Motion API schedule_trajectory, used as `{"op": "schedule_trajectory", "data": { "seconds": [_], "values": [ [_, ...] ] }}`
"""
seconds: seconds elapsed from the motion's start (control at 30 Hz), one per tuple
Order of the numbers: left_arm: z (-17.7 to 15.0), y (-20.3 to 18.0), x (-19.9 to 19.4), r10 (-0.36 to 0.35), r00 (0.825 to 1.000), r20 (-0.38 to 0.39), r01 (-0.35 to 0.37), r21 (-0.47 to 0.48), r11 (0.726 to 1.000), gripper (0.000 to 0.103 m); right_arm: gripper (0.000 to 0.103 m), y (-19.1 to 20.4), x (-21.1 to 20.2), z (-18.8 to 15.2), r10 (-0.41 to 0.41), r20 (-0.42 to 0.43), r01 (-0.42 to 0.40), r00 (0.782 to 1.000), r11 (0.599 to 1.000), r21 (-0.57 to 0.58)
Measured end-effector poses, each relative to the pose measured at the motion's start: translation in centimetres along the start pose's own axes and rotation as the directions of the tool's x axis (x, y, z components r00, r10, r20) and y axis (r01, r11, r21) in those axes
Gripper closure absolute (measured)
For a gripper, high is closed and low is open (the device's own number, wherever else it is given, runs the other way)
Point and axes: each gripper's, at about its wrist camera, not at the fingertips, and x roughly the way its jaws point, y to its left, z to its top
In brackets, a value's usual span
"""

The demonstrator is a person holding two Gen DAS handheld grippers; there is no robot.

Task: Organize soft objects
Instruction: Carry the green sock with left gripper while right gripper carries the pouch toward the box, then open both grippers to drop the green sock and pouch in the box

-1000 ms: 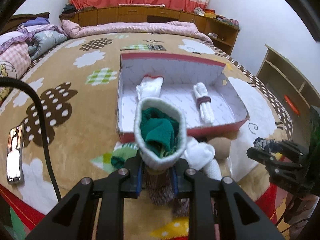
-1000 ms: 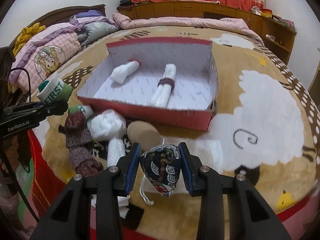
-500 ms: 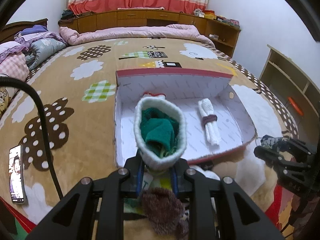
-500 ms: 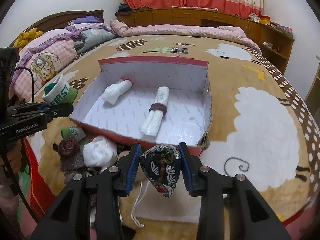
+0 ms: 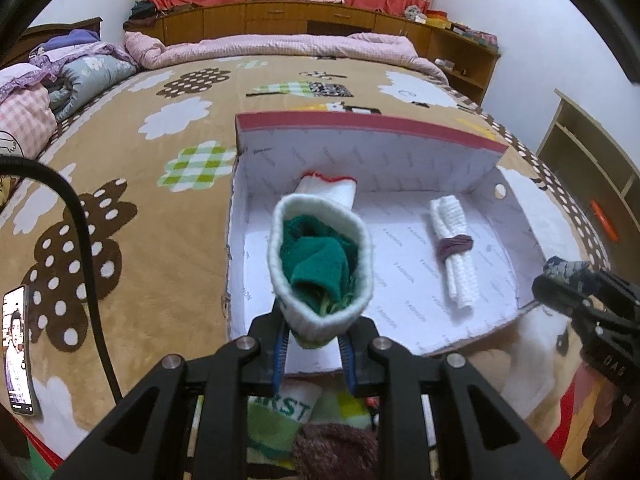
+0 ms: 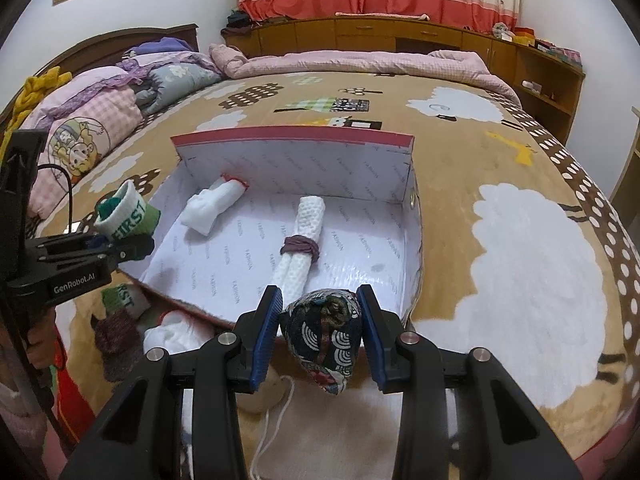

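Note:
My left gripper (image 5: 314, 354) is shut on a rolled green and white sock (image 5: 320, 268) and holds it above the front left edge of the red box (image 5: 368, 126). The sock also shows in the right wrist view (image 6: 128, 216). My right gripper (image 6: 320, 340) is shut on a dark patterned drawstring pouch (image 6: 326, 334) at the front right edge of the box (image 6: 296, 136). Inside the box lie a white sock with a red cuff (image 6: 212, 204) and a rolled white cloth (image 6: 300, 240) tied with a maroon band.
Several loose socks lie in front of the box: a green and white one (image 6: 122, 300), a maroon one (image 6: 114, 336), a white one (image 6: 172, 334). A phone (image 5: 16, 344) lies at the bed's left edge. Pillows and quilts (image 6: 92, 120) are piled at the far left.
Both grippers have moved forward toward the box with their loads. The sock pile has slid down below the left gripper, and the box now fills more of both views.

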Motion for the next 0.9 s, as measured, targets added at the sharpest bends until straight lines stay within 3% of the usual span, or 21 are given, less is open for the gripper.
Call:
{"op": "schedule_trajectory", "data": {
  "seconds": [0.57, 0.9],
  "values": [
    [-0.3, 0.0, 3.9, 0.010, 0.999, -0.054, -0.009, 0.004, 1.000, 0.080, 0.064, -0.8, 3.8, 0.5, -0.025, -0.042, 0.025, 0.999, 1.000, 0.002],
    [-0.4, -0.4, 4.1, 0.027, 0.999, -0.041, -0.026, 0.019, 0.999, 0.080, 0.064, -0.7, 4.4, -0.1, -0.039, -0.055, 0.038, 0.998, 0.999, -0.019]
  ]
}}
